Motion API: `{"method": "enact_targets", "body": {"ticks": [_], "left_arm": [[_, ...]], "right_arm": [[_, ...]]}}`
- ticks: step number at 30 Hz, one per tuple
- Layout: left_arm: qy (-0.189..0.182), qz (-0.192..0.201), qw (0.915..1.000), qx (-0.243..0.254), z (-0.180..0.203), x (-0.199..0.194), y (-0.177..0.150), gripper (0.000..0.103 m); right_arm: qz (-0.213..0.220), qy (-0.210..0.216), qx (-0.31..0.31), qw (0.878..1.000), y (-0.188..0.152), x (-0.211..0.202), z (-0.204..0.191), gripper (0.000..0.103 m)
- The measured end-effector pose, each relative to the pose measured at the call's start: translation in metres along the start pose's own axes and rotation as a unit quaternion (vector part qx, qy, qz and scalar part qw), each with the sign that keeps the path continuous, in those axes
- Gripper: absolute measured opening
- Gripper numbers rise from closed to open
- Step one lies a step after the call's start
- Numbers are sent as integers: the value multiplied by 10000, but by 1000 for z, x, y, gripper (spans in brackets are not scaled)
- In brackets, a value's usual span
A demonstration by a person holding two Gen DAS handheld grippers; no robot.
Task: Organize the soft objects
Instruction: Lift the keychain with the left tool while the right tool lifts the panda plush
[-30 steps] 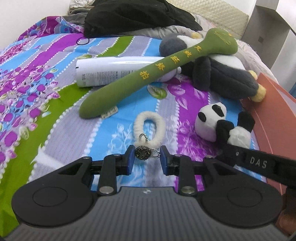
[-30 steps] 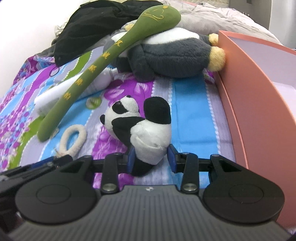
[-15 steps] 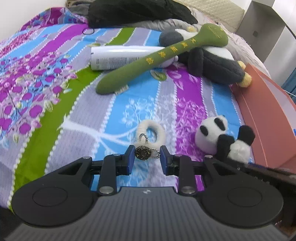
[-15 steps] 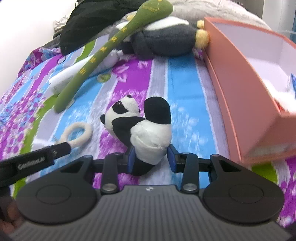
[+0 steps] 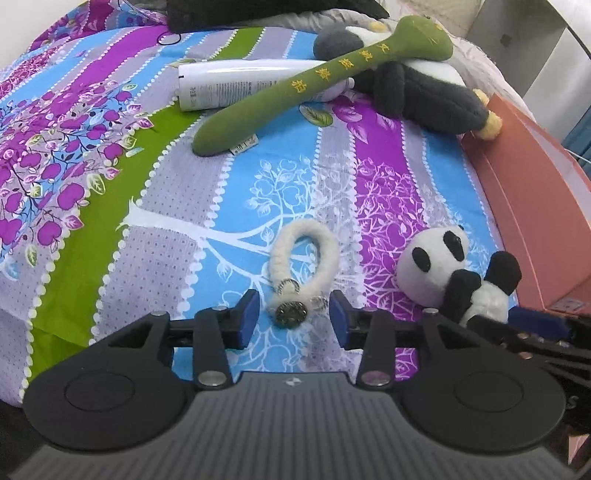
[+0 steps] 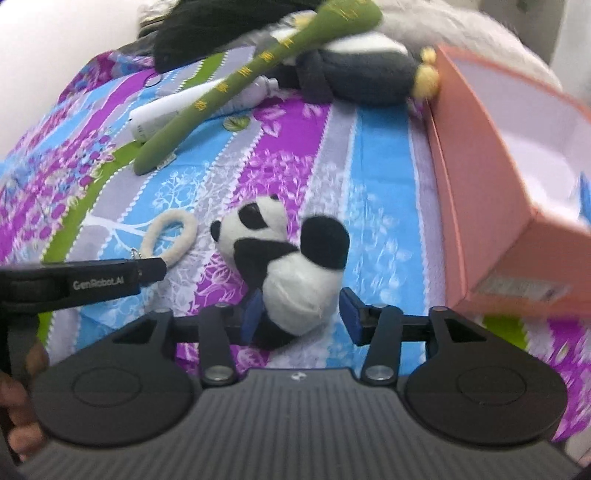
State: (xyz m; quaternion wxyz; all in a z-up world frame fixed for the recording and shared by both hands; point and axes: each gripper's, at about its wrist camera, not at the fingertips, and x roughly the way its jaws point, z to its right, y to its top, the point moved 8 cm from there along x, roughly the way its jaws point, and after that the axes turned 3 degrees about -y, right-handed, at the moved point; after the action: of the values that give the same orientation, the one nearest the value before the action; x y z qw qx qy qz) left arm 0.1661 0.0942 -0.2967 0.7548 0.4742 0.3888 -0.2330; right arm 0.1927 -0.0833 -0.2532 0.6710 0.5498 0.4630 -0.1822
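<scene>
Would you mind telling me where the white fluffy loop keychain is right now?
In the left wrist view, the white loop keychain lies on the bedspread between the open fingers of the left gripper, left of the small panda plush.

We're in a bedroom at home: a bed (image 5: 155, 206) spread with a floral sheet striped in purple, blue, green and grey. Far end, a dark garment (image 5: 258, 11) lies heaped by a quilted grey cover (image 5: 476, 48). Plush toys scattered about, a big penguin (image 5: 417, 88), a small panda (image 5: 454, 273), and a pink box (image 6: 491, 177) on the right.
</scene>
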Motion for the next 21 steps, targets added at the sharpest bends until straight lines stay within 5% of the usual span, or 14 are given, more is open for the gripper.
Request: {"method": "enact_targets", "body": {"ticks": [11,21], "left_arm": [[-36,36,10000,-68,-6,0,4,50],[-21,36,10000,-60,-6,1,4,50]], "right_arm": [[526,145,-1319,9898,36,-12,-22,50],[95,174,-1493,9886,32,25,-18,48]]}}
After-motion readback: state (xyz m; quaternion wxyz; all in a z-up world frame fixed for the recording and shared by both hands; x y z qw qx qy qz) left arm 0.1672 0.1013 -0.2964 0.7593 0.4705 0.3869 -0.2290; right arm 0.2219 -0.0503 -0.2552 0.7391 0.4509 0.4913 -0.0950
